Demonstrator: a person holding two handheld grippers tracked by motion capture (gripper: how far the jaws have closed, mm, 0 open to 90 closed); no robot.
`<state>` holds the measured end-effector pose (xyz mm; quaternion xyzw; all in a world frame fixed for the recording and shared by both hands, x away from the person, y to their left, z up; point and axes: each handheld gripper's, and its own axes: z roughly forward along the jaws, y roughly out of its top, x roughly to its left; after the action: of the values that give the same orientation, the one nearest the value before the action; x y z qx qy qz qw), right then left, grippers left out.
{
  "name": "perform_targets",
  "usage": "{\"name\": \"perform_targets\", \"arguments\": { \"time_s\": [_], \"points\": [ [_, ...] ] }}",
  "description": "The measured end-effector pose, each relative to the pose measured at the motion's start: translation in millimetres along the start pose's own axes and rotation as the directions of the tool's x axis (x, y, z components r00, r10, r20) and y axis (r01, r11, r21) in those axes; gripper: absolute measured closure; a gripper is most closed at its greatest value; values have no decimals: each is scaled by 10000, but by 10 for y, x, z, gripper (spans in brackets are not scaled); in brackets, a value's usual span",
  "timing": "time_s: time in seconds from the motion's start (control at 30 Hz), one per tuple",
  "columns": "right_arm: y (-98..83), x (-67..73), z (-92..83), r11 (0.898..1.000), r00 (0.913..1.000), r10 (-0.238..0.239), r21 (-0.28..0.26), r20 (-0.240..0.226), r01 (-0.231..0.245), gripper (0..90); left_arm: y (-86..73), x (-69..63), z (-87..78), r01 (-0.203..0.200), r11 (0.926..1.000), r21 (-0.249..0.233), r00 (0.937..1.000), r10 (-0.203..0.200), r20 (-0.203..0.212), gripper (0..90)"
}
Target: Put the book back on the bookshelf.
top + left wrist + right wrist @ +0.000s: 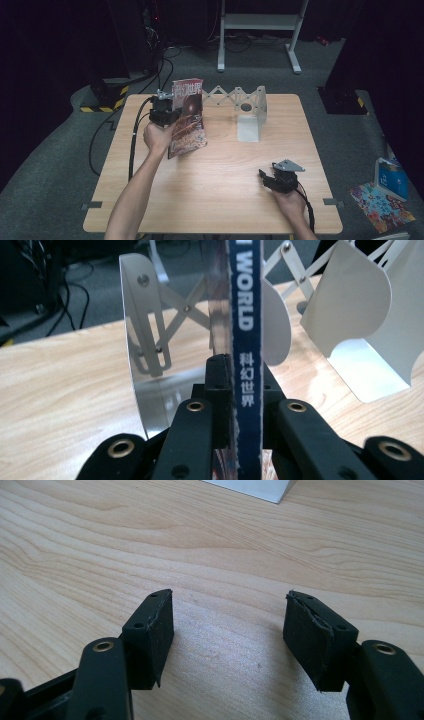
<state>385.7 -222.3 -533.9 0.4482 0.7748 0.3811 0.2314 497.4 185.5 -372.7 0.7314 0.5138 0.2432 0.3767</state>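
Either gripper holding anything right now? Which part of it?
The left gripper is clamped on the magazine at its spine edge, holding it upright by the white rack. The right gripper is open and holds nothing.

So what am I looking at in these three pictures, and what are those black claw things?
A person sits at a wooden table with a hand-held gripper in each hand: two black jaws squeezed by hand. One picture comes from a camera above; the other two come from cameras riding on each gripper. The left hand-held gripper is clamped on the spine of a magazine, holding it upright near a white folding book rack standing on the table. The right hand-held gripper rests low over bare wood, its jaws open and holding nothing.
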Motion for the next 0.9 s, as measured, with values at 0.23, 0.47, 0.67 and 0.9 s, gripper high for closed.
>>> {"name": "perform_targets", "arguments": {
  "time_s": [0.23,0.47,0.67,0.9],
  "points": [
    [0,0,0,10000,10000,-3,-1,-1,3,369,46,16,-43,345,9994,-77,9993,-344,122,840],
    [1,3,1,10000,10000,26,1,-16,-26,369,44,23,-192,358,9917,-1235,9991,-327,276,843],
    [2,1,1,10000,10000,-11,-13,-8,11,369,42,-19,-155,-215,9783,-2059,9997,189,-146,842],
    [2,0,2,10000,10000,-13,-15,-8,13,369,-71,-47,-53,-417,9658,-2558,9986,320,-418,840]
  ]
}}
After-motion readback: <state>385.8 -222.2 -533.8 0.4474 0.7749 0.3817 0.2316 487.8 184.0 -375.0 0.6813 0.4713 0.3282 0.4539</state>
